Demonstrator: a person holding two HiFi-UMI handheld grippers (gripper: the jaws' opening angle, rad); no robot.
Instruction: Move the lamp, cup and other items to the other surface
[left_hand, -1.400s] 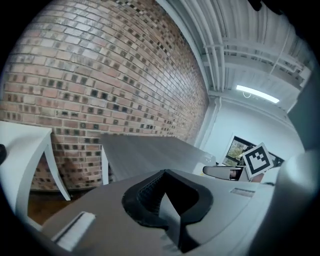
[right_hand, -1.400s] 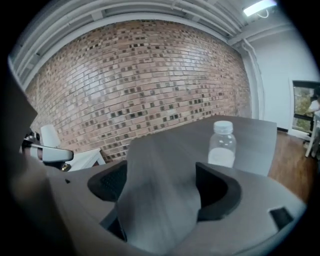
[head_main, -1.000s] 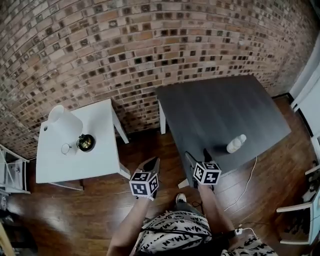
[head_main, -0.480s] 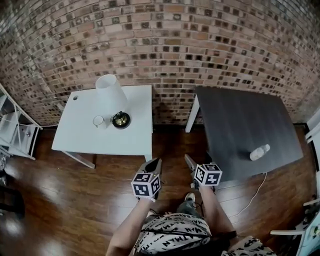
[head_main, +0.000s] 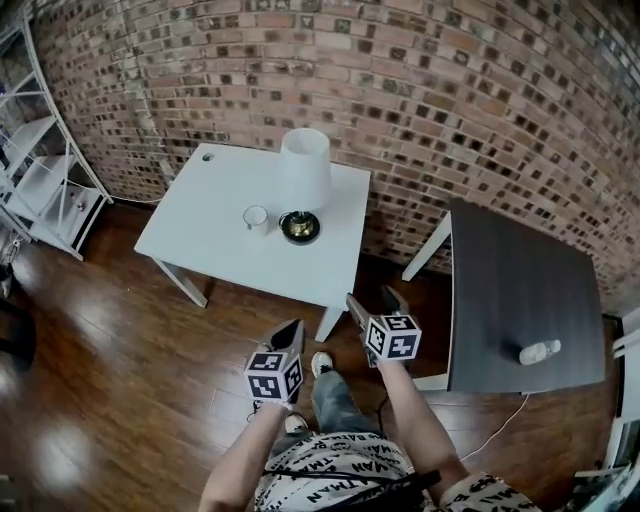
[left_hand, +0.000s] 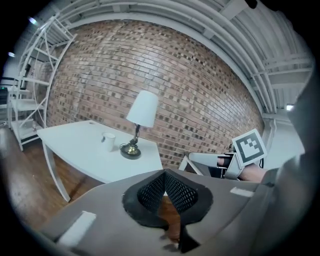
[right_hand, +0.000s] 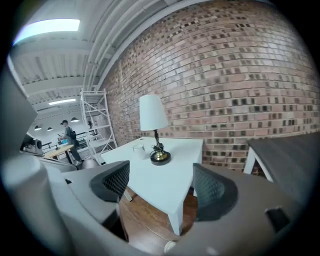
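The lamp (head_main: 303, 180) stands upright on the white table (head_main: 200, 225), toward its right side and near the brick wall (head_main: 420, 90), stem vertical. The cup (head_main: 256, 217) stands just beside the lamp's base, on its left. The dark table (head_main: 520, 280), the likely destination, lies to the right and carries one bottle (head_main: 540, 352).

Both tools are short of the white table's near corner, apart from the lamp. The right tool (head_main: 372, 300) looks the nearer and points at the lamp. Its jaws stand wide, have just closed a little, and have nothing between them. The left tool (head_main: 293, 332) has its jaws together, empty.

Judgement: the lamp lies ahead and slightly left, and its upright stem favours a level approach.
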